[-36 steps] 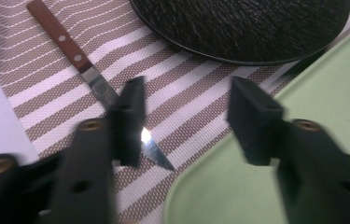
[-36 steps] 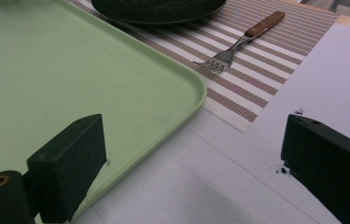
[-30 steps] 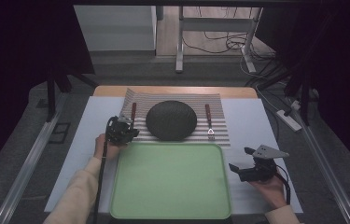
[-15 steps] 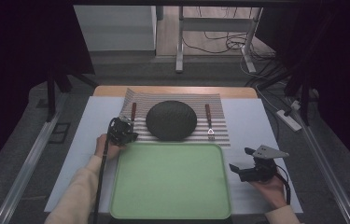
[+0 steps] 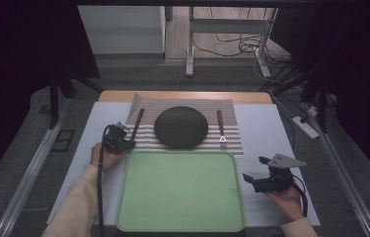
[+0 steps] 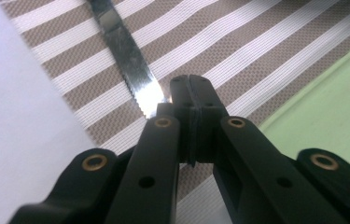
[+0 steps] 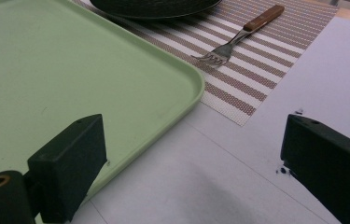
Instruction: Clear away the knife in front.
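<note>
Item: knife (image 5: 137, 121), wooden handle, blade toward the person, lying flat on the striped mat (image 5: 232, 123) left of the dark plate (image 5: 181, 127). Left gripper (image 5: 123, 139): fingers clenched together, nothing between them, tips down at the blade's tip (image 6: 151, 95) near the mat's edge. Right gripper (image 5: 251, 180): fingers released, wide apart, idle over the bench (image 5: 266, 133) beside the green tray (image 5: 180, 192). Fork (image 5: 220, 129): on the mat right of the plate. Step judged: approach to the knife, no grasp made. Next move judged: open the left fingers, straddle the thin blade or handle, close low against the mat.
</note>
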A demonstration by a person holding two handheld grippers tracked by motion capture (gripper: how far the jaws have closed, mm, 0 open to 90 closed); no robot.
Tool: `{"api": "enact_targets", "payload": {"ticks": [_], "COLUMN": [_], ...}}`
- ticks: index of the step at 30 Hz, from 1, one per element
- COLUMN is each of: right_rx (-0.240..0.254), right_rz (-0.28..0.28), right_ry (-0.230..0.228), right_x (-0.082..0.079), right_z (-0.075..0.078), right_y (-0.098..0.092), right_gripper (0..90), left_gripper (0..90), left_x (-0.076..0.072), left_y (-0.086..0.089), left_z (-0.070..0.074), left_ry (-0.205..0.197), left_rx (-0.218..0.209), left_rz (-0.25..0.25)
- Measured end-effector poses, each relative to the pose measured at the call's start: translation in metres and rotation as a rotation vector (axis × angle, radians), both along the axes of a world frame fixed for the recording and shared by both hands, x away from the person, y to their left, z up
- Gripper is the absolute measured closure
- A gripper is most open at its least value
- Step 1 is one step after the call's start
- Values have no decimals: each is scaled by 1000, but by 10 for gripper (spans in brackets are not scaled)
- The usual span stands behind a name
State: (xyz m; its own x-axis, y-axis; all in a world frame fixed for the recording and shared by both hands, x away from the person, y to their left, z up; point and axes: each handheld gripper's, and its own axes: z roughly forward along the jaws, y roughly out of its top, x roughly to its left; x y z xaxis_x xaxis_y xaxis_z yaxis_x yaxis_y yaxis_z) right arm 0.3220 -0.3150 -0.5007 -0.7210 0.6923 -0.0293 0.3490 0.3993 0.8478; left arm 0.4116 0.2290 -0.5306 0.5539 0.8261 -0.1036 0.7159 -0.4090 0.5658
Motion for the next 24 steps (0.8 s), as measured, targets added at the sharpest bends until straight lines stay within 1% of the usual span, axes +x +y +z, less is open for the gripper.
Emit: {"api": "enact_targets", "payload": {"ticks": [4,7,9,12,15,17,19,21,23,24], "right_rx": [2,0,-1,2,2,6,7,9,8,6], "right_rz": [-2,-2,-3,-1,-3,-4,-6,-5,-6,-7], "right_ry": [1,1,3,5,3,1,0,-1,-2,-3], "right_x": [0,0,0,1,0,0,0,0,0,0], "right_z": [0,0,0,0,0,0,0,0,0,0], "right_y": [0,-1,-1,-1,-1,-1,-2,-2,-1,-1], "right_gripper": [69,69,69,69,69,69,69,70,70,71], "left_gripper": [887,887,887,887,886,886,886,887,887,887], "left_x": [-2,-3,-4,-5,-5,-5,-2,3,10,14], "left_y": [11,19,23,29,32,31,31,28,27,26], "left_z": [-1,-1,-1,-1,-1,0,5,11,17,19], "left_ry": [2,4,2,-1,0,-18,-44,-76,-100,-115], "left_rx": [-8,2,0,7,-1,6,-16,-16,-40,-40], "left_rz": [19,32,42,57,64,70,73,81,81,85]}}
